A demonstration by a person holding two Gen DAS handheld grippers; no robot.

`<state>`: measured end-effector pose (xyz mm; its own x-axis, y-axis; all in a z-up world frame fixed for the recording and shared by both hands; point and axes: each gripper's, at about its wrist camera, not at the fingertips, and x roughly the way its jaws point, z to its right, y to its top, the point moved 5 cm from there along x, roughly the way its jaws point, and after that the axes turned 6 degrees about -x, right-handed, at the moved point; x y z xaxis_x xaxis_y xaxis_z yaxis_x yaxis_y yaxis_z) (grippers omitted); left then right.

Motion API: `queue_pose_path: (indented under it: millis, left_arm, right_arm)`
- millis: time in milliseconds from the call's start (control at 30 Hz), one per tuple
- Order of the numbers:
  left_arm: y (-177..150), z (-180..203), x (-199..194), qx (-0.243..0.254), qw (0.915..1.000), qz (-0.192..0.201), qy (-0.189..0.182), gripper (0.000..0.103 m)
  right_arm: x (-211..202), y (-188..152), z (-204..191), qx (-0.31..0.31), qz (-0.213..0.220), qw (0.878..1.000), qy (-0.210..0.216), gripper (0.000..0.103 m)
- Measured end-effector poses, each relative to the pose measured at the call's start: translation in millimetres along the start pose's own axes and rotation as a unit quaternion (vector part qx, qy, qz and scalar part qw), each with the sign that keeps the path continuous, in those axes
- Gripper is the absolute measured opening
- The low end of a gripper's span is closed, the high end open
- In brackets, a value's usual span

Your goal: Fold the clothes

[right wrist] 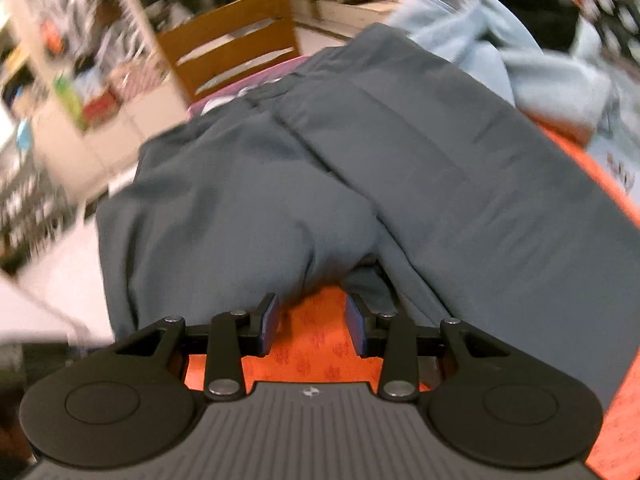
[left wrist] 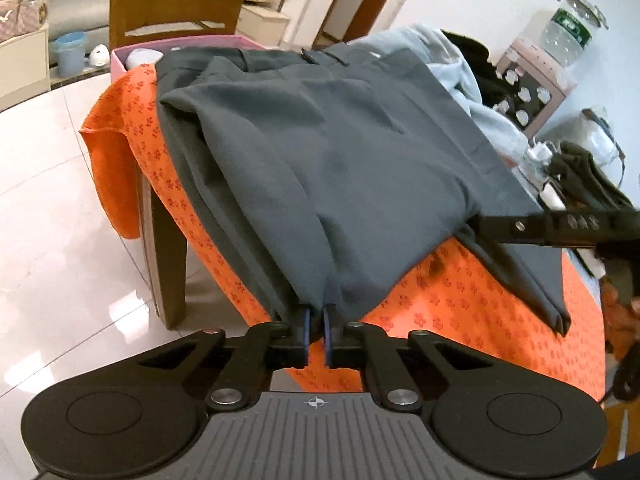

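A dark grey garment (left wrist: 340, 152), folded over itself, lies on a table covered by an orange patterned cloth (left wrist: 460, 312). My left gripper (left wrist: 316, 312) is shut on the garment's near hem at the table's front edge. My right gripper (right wrist: 312, 316) is open, its fingers either side of bare orange cloth (right wrist: 316, 344), right at the garment's (right wrist: 440, 168) near edge. In the left wrist view the right gripper's finger (left wrist: 516, 226) reaches in from the right and touches the garment's right edge. The right wrist view is blurred.
A pale blue garment (left wrist: 468, 80) and a black one (left wrist: 472, 48) are piled at the table's far right. A pink box (left wrist: 120, 60) and a wooden chair (left wrist: 176, 4) stand beyond the far edge. A water dispenser (left wrist: 560, 40) stands at the right. White tiled floor (left wrist: 48, 200) lies on the left.
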<state>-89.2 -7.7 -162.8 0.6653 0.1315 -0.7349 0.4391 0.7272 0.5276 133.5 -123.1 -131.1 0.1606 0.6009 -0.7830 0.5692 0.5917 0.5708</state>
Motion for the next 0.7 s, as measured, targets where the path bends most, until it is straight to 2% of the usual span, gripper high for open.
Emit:
queue_pose_path:
  millis: [133, 167, 200, 233, 333, 433, 533, 600, 700]
  left_arm:
    - [5, -4, -18, -0.001, 0.9998, 0.015, -0.013, 0.006]
    - [7, -6, -23, -0.001, 0.9997, 0.018, -0.016, 0.006]
    - [9, -8, -29, 0.0, 0.9996, 0.022, -0.018, 0.005]
    - [11, -10, -35, 0.001, 0.9995, 0.025, -0.017, 0.005]
    - [19, -21, -48, -0.001, 0.9996, 0.027, -0.011, 0.005]
    - [22, -31, -53, -0.006, 0.9999, 0.012, -0.011, 0.006]
    - [21, -38, -60, 0.002, 1.0, 0.004, 0.009, 0.005]
    - [22, -46, -64, -0.002, 0.9998, 0.002, 0.02, 0.005]
    - [25, -49, -69, 0.006, 0.9996, -0.002, 0.028, 0.006]
  right_arm:
    - [18, 7, 23, 0.136, 0.012, 0.99, 0.029, 0.042]
    - [22, 8, 27, 0.16, 0.014, 0.986, 0.036, 0.034]
    - [24, 9, 30, 0.173, 0.016, 0.984, 0.038, 0.019]
    - [27, 9, 33, 0.186, 0.017, 0.982, 0.04, 0.015]
    - [27, 9, 36, 0.185, 0.02, 0.982, 0.037, 0.015]
    - [18, 6, 36, 0.161, 0.019, 0.986, 0.034, 0.016]
    - [-2, 0, 42, 0.137, 0.026, 0.99, 0.02, 0.017]
    - [-22, -5, 52, 0.127, 0.036, 0.991, -0.001, 0.025]
    - [-50, -19, 84, 0.152, 0.058, 0.985, -0.052, 0.038]
